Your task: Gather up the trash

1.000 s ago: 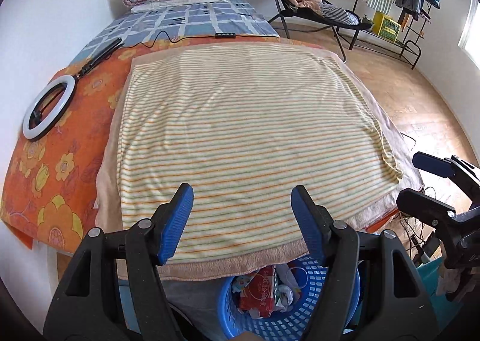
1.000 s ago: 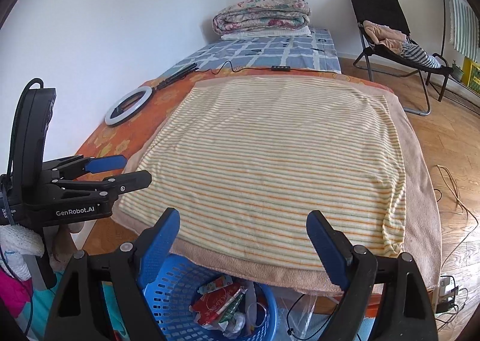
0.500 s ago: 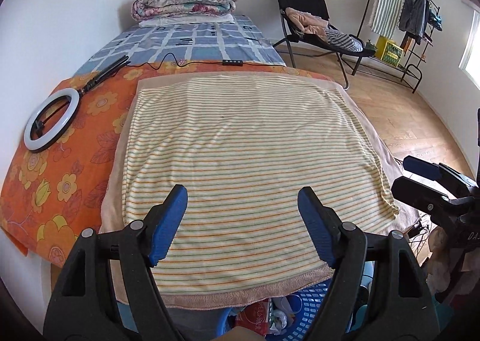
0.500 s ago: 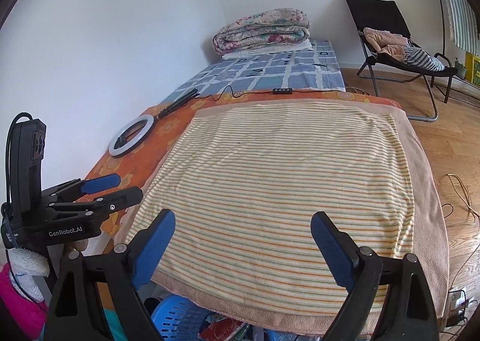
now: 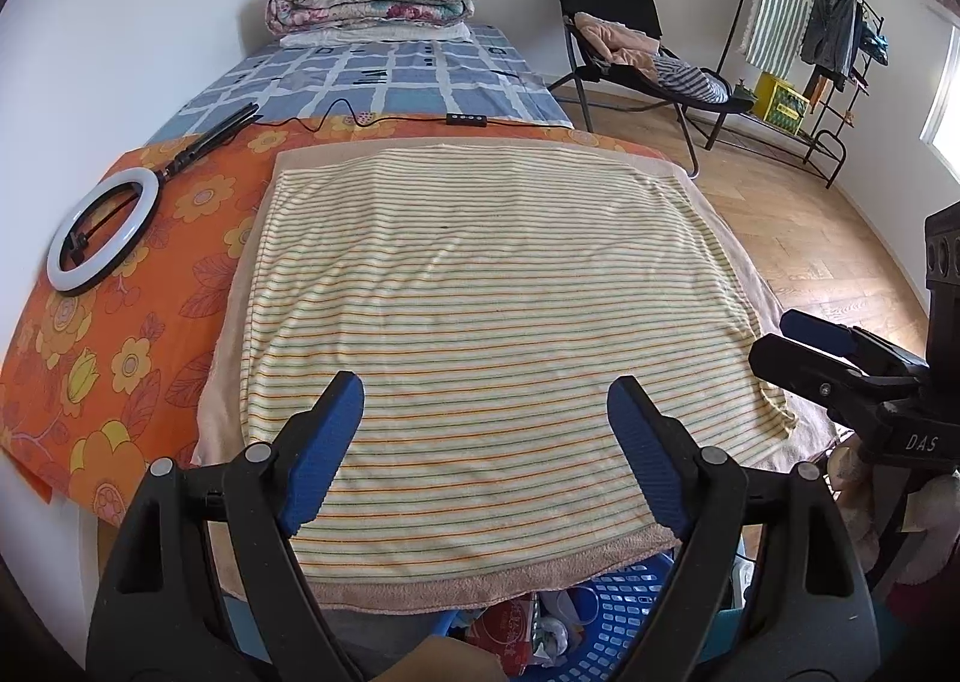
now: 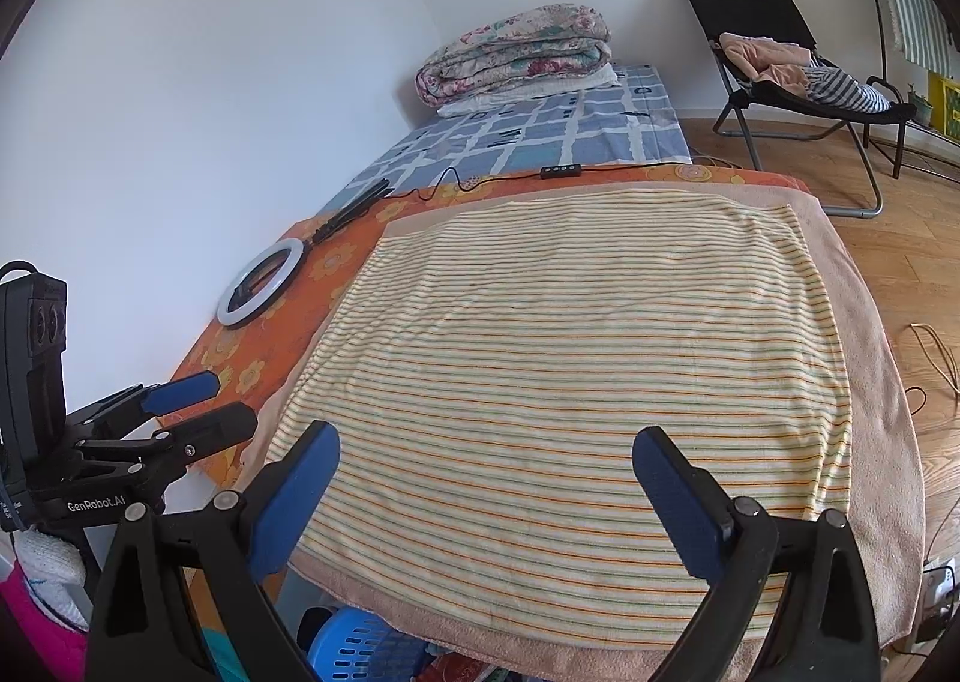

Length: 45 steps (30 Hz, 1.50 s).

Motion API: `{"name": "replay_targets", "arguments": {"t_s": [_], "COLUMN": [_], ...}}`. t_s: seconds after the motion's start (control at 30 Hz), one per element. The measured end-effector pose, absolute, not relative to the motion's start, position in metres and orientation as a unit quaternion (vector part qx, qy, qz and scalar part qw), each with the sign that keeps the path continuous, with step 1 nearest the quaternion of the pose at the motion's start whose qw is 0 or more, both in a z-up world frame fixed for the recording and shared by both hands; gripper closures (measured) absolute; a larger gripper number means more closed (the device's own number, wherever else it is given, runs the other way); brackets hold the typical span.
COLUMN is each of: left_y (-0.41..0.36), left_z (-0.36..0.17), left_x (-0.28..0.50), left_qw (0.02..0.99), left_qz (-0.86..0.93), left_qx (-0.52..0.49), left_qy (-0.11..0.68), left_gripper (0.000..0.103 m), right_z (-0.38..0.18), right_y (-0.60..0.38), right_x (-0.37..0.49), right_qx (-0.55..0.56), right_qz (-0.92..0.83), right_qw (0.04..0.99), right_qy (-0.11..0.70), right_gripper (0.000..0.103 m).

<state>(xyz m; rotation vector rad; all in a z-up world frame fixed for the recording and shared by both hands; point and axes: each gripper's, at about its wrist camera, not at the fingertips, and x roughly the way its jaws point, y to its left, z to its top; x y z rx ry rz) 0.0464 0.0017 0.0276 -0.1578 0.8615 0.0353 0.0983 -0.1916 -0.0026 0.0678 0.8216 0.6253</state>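
My left gripper (image 5: pixel 486 454) and right gripper (image 6: pixel 486 493) hold nothing, jaws opening wide above the striped towel (image 5: pixel 480 322). Below the towel's near edge, the blue basket (image 5: pixel 624 616) holds light, crinkly wrappers (image 5: pixel 510 631); I'd pinch a crumpled fold.

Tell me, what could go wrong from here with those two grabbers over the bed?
The blue basket with the trash sits mostly hidden under the edge of the striped towel, so later drops could miss it. Both the left gripper and the right gripper are empty, fingers opening, low above the towel, and might snag it. The ring light and its cable lie on the bed and could get dragged.
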Motion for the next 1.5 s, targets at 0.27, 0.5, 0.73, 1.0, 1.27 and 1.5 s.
{"name": "replay_targets", "arguments": {"t_s": [0.27, 0.5, 0.73, 1.0, 1.27, 1.5], "left_y": [0.0028, 0.0025, 0.0047, 0.0043, 0.0024, 0.0026], "left_z": [0.0265, 0.0288, 0.0331, 0.0339, 0.0313, 0.0299], "left_x": [0.0443, 0.0428, 0.0412, 0.0424, 0.0435, 0.0439], "left_qw": [0.904, 0.908, 0.91, 0.908, 0.905, 0.905], "left_qz": [0.025, 0.03, 0.029, 0.035, 0.033, 0.033], "left_qx": [-0.079, -0.074, -0.077, -0.079, -0.08, -0.081], "left_qy": [0.419, 0.412, 0.407, 0.411, 0.417, 0.417], "left_gripper": [0.017, 0.008, 0.006, 0.006, 0.005, 0.005], "right_z": [-0.004, -0.001, -0.0028, -0.0044, -0.0061, -0.0076], "right_y": [-0.1913, -0.1948, -0.1945, -0.1945, -0.1936, -0.1948], "right_x": [0.0934, 0.0929, 0.0947, 0.0945, 0.0952, 0.0959], "right_qx": [0.031, 0.034, 0.033, 0.033, 0.031, 0.032], "right_qz": [0.296, 0.29, 0.288, 0.289, 0.287, 0.286], "right_qw": [0.87, 0.875, 0.874, 0.873, 0.874, 0.873], "right_qy": [0.393, 0.387, 0.391, 0.391, 0.392, 0.394], "right_gripper": [0.004, 0.003, 0.003, 0.002, 0.001, 0.001]}}
